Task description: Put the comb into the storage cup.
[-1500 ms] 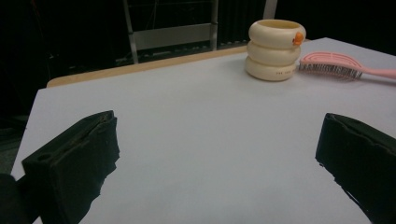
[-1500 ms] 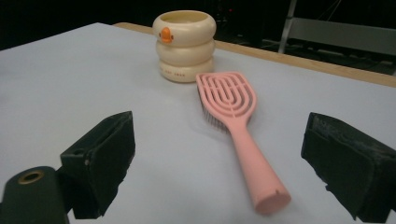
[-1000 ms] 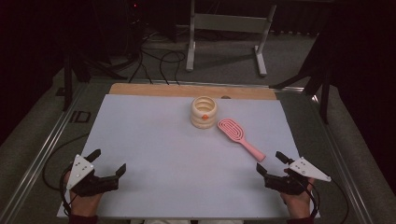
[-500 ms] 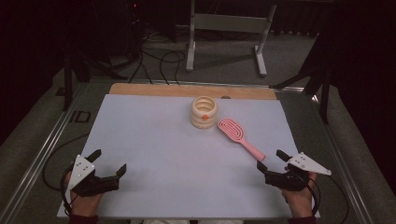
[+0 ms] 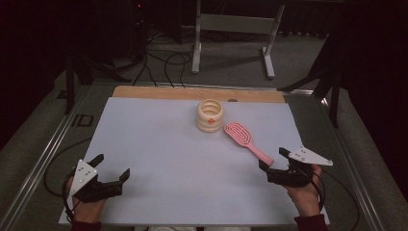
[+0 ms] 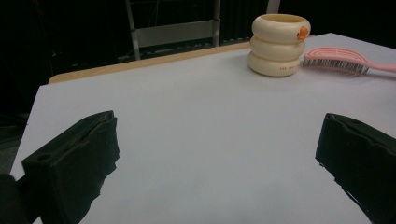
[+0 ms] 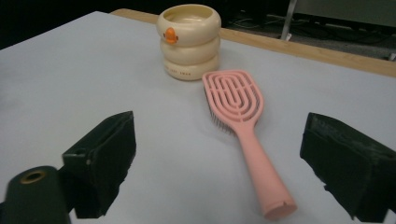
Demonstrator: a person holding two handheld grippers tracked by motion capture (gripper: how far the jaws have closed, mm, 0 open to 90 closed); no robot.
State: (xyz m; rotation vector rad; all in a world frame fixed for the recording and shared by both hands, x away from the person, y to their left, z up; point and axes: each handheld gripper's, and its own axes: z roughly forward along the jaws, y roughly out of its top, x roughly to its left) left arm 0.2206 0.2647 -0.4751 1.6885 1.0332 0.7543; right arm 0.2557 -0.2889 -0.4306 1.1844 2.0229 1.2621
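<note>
Hairbrush [image 7: 243, 135] is the thing nearest the right gripper [image 5: 279, 164]: pink, lying flat on the worktop [image 5: 159, 144], bristles down. In the right gripper view its handle end sits between the two jaws, nearer the right-hand one, not touched by either. Long axis runs almost straight ahead from the jaws, leaning slightly left, with the paddle head at the far end. Beyond the head, just beside it, stands the cream ringed cup [image 7: 190, 39] with an orange mark; contact between them can't be told.

Right jaws wide open, holding nothing. Left gripper [image 5: 113, 167] jaws also wide open and empty; from there the brush lies far ahead and off to the right, well apart, past the cup.

Judgement: right hand takes this one. Handle lies along the jaws' line of approach, so closing across its narrow width should work after a short push forward and a small shift right to centre it. Watch for the handle skidding on the smooth worktop.
</note>
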